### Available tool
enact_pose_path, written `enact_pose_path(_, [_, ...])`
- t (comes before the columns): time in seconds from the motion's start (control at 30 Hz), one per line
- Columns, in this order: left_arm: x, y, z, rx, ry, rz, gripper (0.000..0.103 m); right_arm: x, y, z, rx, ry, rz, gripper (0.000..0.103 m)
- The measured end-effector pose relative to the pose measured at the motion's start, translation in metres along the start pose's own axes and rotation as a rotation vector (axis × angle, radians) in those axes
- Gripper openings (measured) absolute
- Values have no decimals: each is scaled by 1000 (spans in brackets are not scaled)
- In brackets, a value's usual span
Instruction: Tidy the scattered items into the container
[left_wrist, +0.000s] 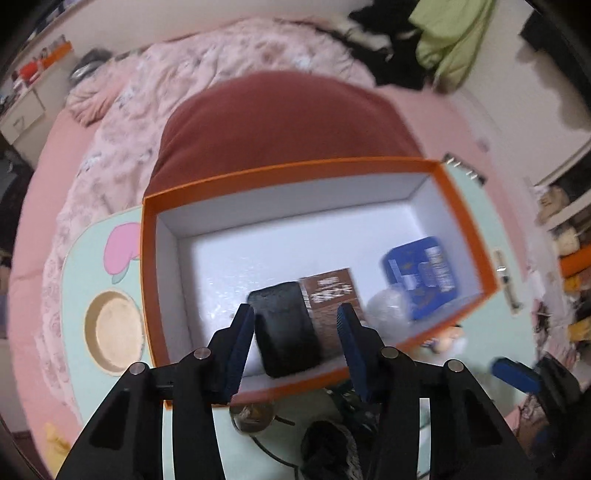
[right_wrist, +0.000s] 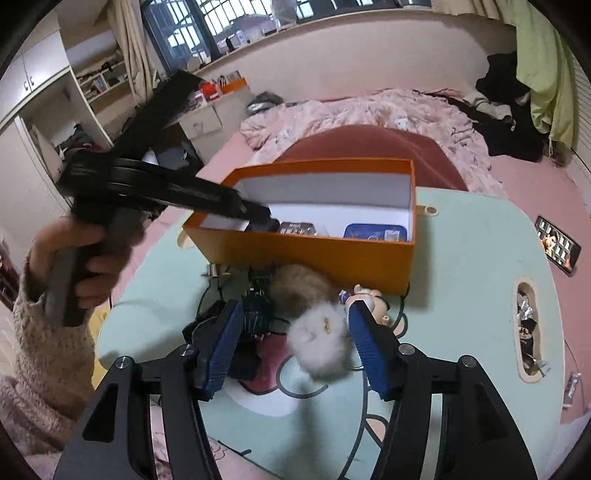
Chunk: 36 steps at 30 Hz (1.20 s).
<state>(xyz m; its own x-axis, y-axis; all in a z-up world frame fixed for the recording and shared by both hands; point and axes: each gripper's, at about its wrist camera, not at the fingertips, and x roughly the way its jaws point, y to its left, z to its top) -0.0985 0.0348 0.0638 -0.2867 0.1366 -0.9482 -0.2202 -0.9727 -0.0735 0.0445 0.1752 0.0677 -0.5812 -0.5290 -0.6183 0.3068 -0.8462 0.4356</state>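
My orange box (left_wrist: 461, 236) sits mid-frame on the mint tabletop (right_wrist: 480, 258), and it is partly filled: a black case (left_wrist: 284, 328), a brown packet (left_wrist: 330, 291), a blue packet (left_wrist: 421, 277) and something clear and crinkly beside it already lie inside. My left tongs (left_wrist: 295, 332) hang over the box with the black case between the pads; a gap shows on each side, so I judge them parted, not gripping. My right tongs (right_wrist: 293, 332), in the lower middle of their view, stand fairly wide around a white fluffy pompom (right_wrist: 319, 338) without pressing it. Still outside: that pompom, a tan fur ball (right_wrist: 299, 291), a small doll (right_wrist: 373, 299) and a dark tangle of cords (right_wrist: 255, 314). Blur smears the pompom, and the box wall hides the packets' lower parts.
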Motion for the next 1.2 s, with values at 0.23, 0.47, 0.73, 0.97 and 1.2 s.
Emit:
enact_pose_path(0.23, [27,1,8,-25,77,10,47,4,-2,-1,32,8,35,60])
enact_pose_path(0.47, [32,16,17,-73,43,-57,38,5,-8,-3,54,2,39,60])
enact_pose_path(0.73, [8,26,25,-85,-60,-109,38,1,-20,-2,103,-15,38,60])
enact_pose_path(0.97, [-62,27,0,-55,-226,-191,38,-1,-19,-3,97,-19,34,60])
enact_pose_path(1.2, [-77,39,-77,-37,-292,-185,38,4,-18,-3,97,-2,28,60])
